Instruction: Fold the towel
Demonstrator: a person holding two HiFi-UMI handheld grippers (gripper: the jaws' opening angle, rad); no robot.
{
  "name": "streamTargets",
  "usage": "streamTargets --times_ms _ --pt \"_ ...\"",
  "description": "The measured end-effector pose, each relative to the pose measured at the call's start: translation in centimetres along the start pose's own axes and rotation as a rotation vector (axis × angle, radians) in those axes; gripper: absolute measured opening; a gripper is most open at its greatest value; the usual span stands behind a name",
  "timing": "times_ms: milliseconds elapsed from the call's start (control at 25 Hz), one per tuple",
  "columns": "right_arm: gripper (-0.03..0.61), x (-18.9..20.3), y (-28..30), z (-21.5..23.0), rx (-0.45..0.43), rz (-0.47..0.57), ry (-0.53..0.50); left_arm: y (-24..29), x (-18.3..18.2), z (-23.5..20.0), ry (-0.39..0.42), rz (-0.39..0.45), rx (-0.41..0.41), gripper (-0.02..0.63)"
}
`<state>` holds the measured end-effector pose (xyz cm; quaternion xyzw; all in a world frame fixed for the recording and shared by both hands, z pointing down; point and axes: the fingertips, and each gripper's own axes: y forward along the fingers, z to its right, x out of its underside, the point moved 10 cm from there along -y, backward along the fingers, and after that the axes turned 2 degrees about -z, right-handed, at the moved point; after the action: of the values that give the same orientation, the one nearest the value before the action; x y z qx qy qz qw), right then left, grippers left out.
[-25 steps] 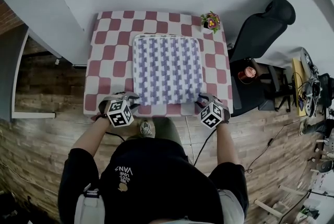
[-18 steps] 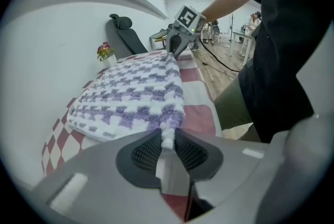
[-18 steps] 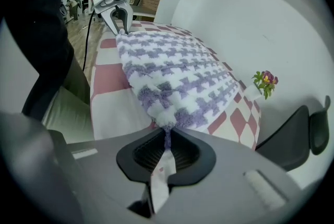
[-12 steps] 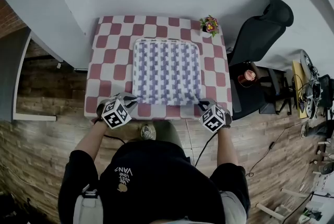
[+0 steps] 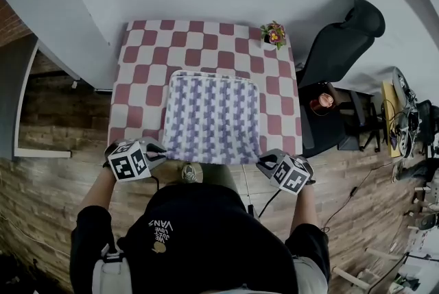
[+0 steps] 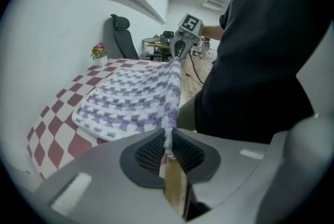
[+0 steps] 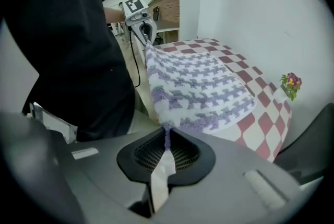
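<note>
firmly, left gripper [image 6: 168, 145] and right gripper [image 7: 167, 148] clamp the towel [image 5: 212, 118]; shirt [image 5: 206, 245] reads vans.

The tabletop [image 5: 137, 73] has a red-and-white chequered surface. A white-and-purple towel [image 5: 212, 114] lies spread across its middle. The towel's far part rests flat on the checks, and its near edge is raised clear of the near rim. At the far right corner stands what looks like a small pot of flowers [image 5: 274, 33], well apart from the towel.
</note>
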<state>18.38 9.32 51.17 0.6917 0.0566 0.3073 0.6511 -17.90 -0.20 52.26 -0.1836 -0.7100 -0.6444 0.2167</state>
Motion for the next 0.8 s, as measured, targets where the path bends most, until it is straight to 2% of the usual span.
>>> streamTargets --times_ms 80,240,360,480,800 --pt "0.025 -0.3 -0.7 0.6 -0.044 0.01 0.013 -0.3 -0.1 -0.5 -0.007 0.0 0.031 0.038" --pt "0.026 -1.3 -1.0 3.4 -0.096 0.012 0.047 -0.3 -0.4 -3.6 -0.058 0.024 0.015 0.038" --pt "0.026 -2.0 -0.7 5.9 -0.105 -0.023 0.021 -0.4 -1.3 -6.2 -0.063 0.015 0.022 0.038" --pt "0.026 -2.9 -0.7 9.1 -0.104 -0.023 0.006 -0.6 -2.4 -9.4 -0.078 0.016 -0.006 0.038" --pt "0.026 -5.4 0.9 19.5 -0.127 -0.013 -0.032 0.6 -3.1 -18.2 -0.244 0.032 -0.062 0.038"
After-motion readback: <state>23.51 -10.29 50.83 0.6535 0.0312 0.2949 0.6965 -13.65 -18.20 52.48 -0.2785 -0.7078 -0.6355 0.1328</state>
